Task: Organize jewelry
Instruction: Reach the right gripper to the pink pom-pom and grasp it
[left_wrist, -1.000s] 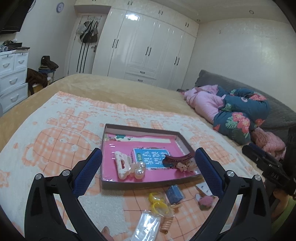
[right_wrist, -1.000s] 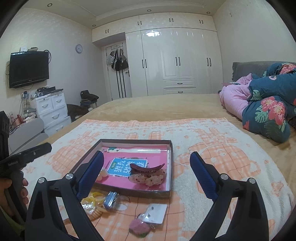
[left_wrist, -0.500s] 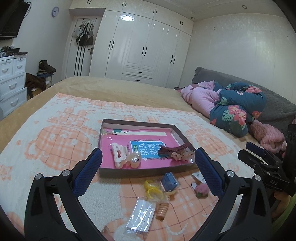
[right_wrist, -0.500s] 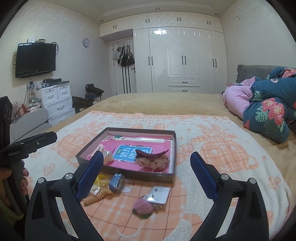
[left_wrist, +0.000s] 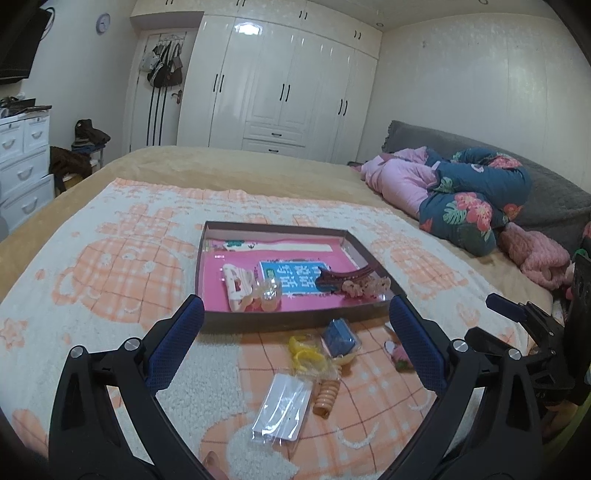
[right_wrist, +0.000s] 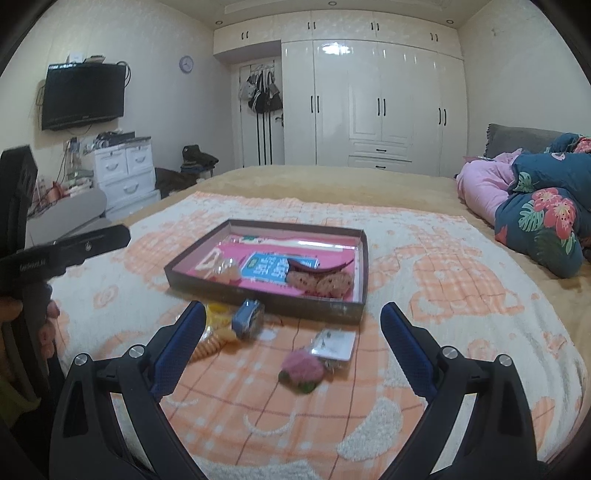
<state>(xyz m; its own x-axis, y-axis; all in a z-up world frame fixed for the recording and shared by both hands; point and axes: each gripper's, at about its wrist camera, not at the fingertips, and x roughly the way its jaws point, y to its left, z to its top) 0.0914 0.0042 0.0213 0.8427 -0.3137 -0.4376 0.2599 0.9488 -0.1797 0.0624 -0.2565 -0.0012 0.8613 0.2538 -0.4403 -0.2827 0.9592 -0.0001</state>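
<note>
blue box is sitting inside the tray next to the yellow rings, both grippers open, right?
Not inside. The blue box lies on the blanket in front of the tray, beside the yellow rings, as the left wrist view shows. Both grippers are open.

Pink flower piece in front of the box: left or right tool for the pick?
Right, probably. The flower lies nearly centred between the open right tool; for the left tool it sits behind the right-hand finger.
</note>
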